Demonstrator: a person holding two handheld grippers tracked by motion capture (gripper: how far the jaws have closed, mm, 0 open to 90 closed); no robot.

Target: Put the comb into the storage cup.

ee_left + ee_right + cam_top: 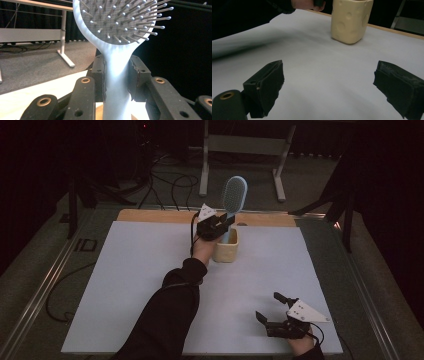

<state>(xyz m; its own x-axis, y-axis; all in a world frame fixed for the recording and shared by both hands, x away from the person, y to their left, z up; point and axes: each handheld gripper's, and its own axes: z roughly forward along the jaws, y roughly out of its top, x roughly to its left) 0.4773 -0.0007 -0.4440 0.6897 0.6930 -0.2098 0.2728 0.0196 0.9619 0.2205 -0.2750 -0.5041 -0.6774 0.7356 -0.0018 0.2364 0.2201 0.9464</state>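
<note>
The light-blue hairbrush [233, 195] stands upright, bristled head at the top, with the lower end of its handle inside the cream holder [226, 247], a cup with round dimples on its sides, which sits on the white table sheet [130, 285] a little back from the middle and near the far wooden edge of the table [150, 215]. The left gripper [223, 223] is clamped on the handle just under the head; in the left gripper view both black pads [136, 75] press against the sides of the handle [116, 82], jaws narrowed to its width. The person's sleeve [170, 310] reaches in diagonally from the bottom edge toward the holder. The right gripper [270, 307] rests low near the front right corner of the sheet, well apart from the holder, its jaws spread wide with nothing between them. Broad stretches of bare sheet lie to the left of the holder, and between it and the right gripper. A desk frame [245, 145] stands on the floor beyond the table.
</note>
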